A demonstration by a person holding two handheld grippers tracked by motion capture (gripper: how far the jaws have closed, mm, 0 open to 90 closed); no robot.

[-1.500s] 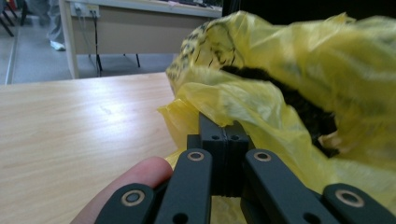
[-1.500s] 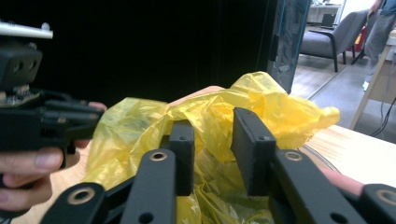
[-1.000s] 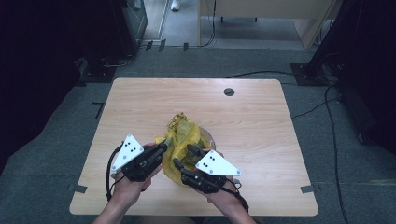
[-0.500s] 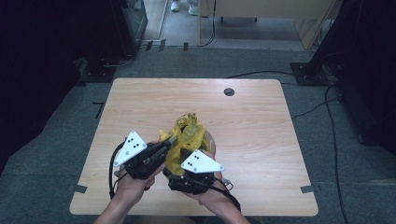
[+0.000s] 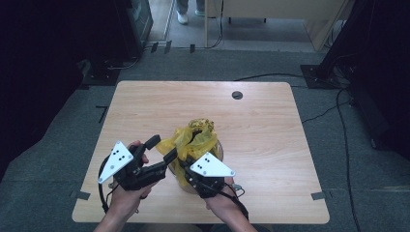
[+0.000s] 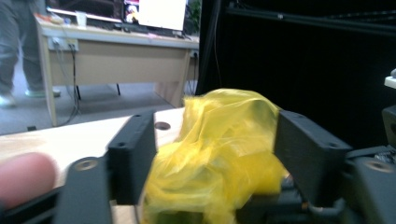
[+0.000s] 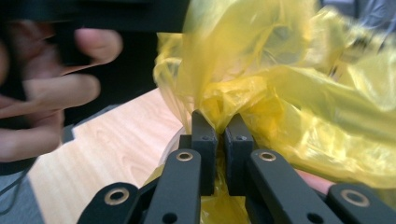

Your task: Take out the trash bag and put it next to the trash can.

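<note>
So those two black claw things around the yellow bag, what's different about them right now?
The right gripper has its jaws pinched shut on a fold of the yellow bag; the left gripper has its jaws spread wide, with the bag between them but not clamped. In the high view the right one sits over the bag, the left beside it. Both are hand-held, black and two-jawed.

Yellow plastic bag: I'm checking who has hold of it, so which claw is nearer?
Right. The right claw is pinched shut on the yellow plastic bag; the left claw is open beside it.
</note>
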